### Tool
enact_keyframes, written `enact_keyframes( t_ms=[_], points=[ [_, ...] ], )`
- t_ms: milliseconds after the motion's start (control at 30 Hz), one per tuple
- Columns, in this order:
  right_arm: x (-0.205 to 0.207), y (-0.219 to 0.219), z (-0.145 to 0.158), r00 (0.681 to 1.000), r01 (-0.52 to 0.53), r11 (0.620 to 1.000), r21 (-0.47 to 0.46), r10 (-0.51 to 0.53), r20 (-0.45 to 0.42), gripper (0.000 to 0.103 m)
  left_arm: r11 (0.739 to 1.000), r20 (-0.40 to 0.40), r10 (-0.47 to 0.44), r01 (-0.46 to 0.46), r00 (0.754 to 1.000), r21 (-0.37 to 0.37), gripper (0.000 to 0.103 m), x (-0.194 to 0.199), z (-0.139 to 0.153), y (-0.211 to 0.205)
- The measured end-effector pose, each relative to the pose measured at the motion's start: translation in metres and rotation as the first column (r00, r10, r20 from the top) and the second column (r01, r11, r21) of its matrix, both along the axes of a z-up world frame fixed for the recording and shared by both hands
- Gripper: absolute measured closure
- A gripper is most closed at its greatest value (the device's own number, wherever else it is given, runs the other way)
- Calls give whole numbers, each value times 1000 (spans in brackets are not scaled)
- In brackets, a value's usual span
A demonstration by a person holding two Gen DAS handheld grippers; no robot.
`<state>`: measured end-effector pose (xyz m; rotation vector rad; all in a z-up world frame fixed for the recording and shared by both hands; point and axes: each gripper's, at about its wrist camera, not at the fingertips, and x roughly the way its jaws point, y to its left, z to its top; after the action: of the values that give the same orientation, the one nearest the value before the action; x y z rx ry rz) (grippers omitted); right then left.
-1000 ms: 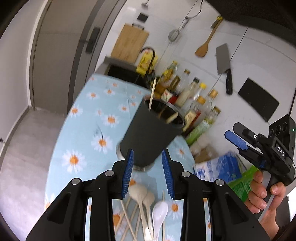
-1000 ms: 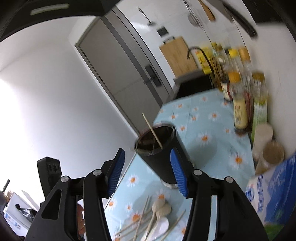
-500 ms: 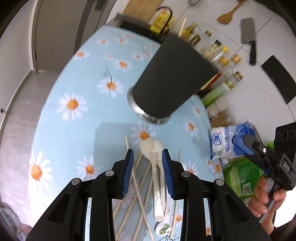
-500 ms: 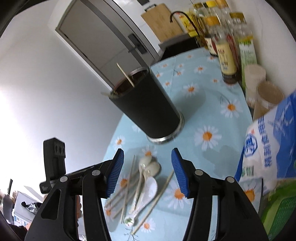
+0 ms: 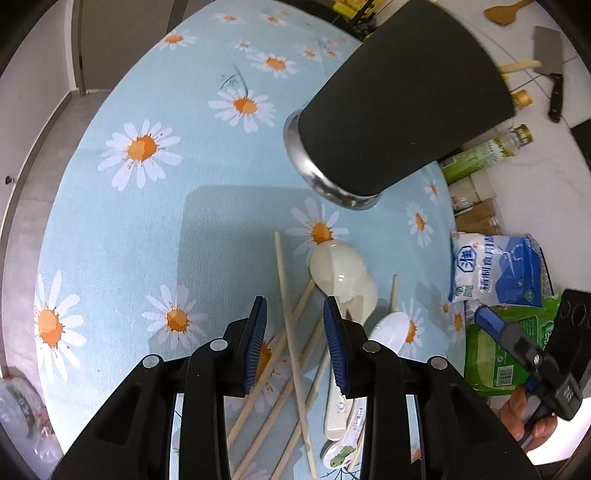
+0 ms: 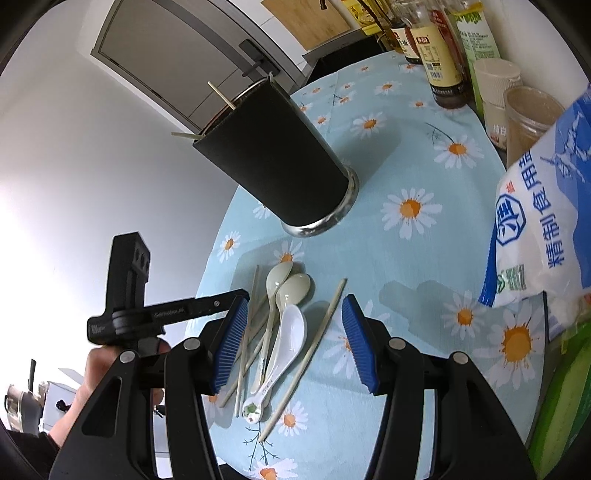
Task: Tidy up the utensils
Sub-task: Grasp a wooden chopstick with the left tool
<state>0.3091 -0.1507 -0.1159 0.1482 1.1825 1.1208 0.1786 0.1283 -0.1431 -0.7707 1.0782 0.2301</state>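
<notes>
- Bench [image 5: 155, 206] under a light blue cloth printed with daisies.
- On it, a loose pile of utensils: wooden chopsticks [image 5: 291, 325] crossing one another, two cream spoons [image 5: 341, 275] overlapping bowl to bowl, a white spoon [image 6: 290, 334] just beside them.
- One single chopstick [image 6: 314, 349] apart on the right edge of the pile, beside the white spoon.
- Black holder [image 5: 402, 99] with a metal base ring, upright on the cloth just beyond the pile; a couple of stick ends poking over its rim in the right wrist view.
- Left gripper [image 5: 295, 343] low over the chopsticks, fingers [image 5: 256, 339] moderately apart and holding nothing, several sticks running between them.
- Right gripper [image 6: 293, 341] above the spoons, fingers [image 6: 356, 339] spread wide, empty, white spoon and single chopstick framed between.
- Along the right side: blue-and-white bag [image 6: 543, 218], green packet [image 5: 498, 350], sauce bottles [image 6: 441, 55] and two lidded jars [image 6: 517, 99].
- On the wall behind, a cleaver [image 5: 550, 62] and a wooden spatula [image 5: 504, 14].
</notes>
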Motion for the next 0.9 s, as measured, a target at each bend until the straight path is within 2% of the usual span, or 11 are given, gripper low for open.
enact_keyframes(
  t_ms=[100, 400, 467, 600, 667, 900],
  points=[
    [0, -2, -5, 1000, 7, 1000, -1, -7, -12, 49, 999, -32, -4, 2, 999, -46, 73, 4, -7, 3],
    [-3, -4, -11, 1000, -5, 1000, -11, 4, -28, 49, 1000, -65, -14, 12, 998, -28, 76, 13, -3, 4],
    [-2, -4, -12, 999, -1, 1000, -9, 0, -37, 49, 999, -72, -11, 8, 997, -35, 82, 15, -4, 5],
    [1, -5, -13, 999, 5, 1000, -5, -6, -41, 49, 999, -85, -4, 0, 996, -44, 84, 19, -6, 8],
    [2, -6, -12, 999, 8, 1000, 2, -8, -47, 49, 999, -91, -1, -3, 996, -42, 91, 20, -6, 9],
    [4, -1, -17, 998, -12, 1000, -13, 11, -55, 49, 1000, -93, -3, 0, 996, -31, 99, 23, -6, 7]
  ],
)
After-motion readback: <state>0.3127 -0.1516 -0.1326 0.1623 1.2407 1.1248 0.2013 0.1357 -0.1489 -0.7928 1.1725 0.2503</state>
